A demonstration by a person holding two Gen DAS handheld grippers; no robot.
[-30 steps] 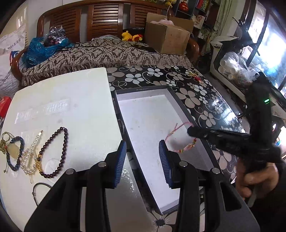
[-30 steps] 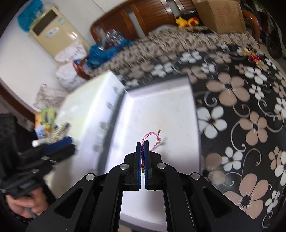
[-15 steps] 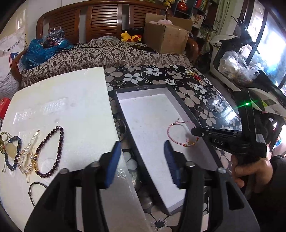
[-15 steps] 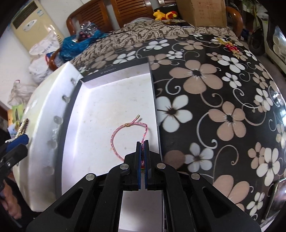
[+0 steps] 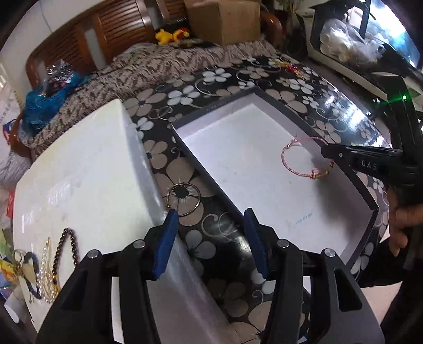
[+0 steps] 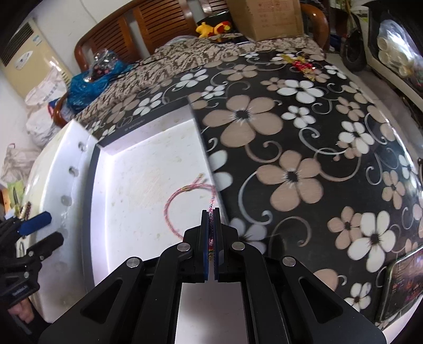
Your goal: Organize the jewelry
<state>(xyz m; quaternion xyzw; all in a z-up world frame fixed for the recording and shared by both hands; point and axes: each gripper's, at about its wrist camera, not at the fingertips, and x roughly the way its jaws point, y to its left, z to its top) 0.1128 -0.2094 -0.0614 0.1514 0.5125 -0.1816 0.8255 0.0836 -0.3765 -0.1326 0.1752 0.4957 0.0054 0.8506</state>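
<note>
A pink cord bracelet (image 5: 292, 158) (image 6: 173, 209) lies in the white-lined grey tray (image 5: 238, 169) (image 6: 148, 185), by its right wall. My right gripper (image 6: 210, 214) (image 5: 326, 153) is shut on one end of the bracelet, low over the tray. My left gripper (image 5: 208, 227) is open and empty, above the gap between the white foam board (image 5: 79, 185) and the tray. A dark bead bracelet (image 5: 64, 250), a pearl strand (image 5: 43, 267) and a blue bracelet (image 5: 29, 275) lie on the board's near left. A metal ring (image 5: 183, 195) lies on the table beside the board.
The table (image 6: 304, 158) has a black floral top. A red and gold ornament (image 6: 300, 64) lies at its far edge. A phone (image 6: 401, 283) lies at the right. A patterned bench with a cardboard box (image 5: 224, 21) and blue bag (image 5: 45, 100) stands behind.
My right gripper has carried the pink bracelet toward the tray's right wall and lowered it. My left gripper has swung left and lower, over the gap beside the foam board.
</note>
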